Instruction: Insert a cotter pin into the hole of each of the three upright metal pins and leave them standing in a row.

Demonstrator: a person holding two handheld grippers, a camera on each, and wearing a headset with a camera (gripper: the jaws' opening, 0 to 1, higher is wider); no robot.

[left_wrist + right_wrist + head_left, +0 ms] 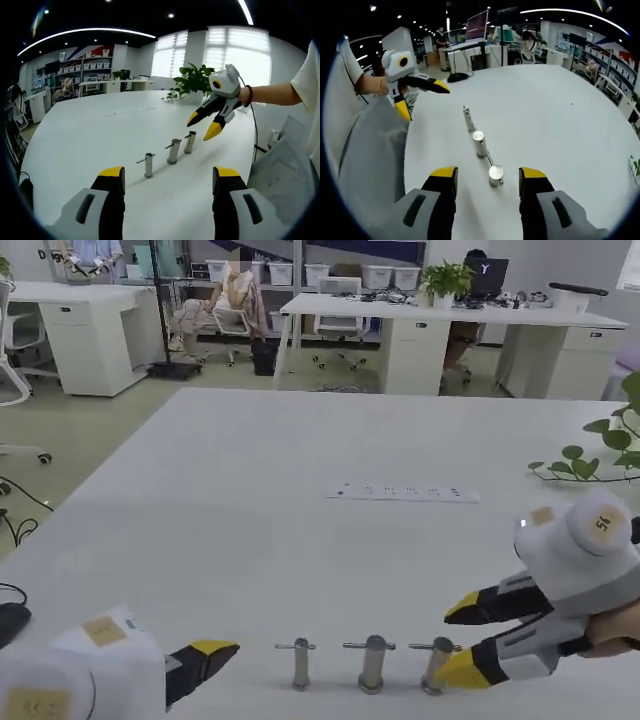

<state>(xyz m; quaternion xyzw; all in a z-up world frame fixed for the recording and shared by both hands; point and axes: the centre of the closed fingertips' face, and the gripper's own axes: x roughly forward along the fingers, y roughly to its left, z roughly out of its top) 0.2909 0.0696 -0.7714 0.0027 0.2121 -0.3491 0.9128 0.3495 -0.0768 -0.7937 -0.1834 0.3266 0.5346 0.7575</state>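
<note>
Three upright metal pins stand in a row near the front edge of the white table [300,490]: left pin [301,665], middle pin [372,663], right pin [435,665]. Each has a thin cotter pin through its top. My right gripper [462,640] is open, its lower fingertip close beside the right pin. In the right gripper view that pin [495,175] stands just ahead of the open jaws [489,172]. My left gripper [205,660] hangs left of the row, apart from it. In the left gripper view its jaws [170,172] are open and the pins [173,151] lie ahead.
A flat white strip [400,492] lies at mid-table. A leafy plant [600,450] reaches over the table's right edge. White desks, chairs and seated people [235,295] fill the room beyond the far edge.
</note>
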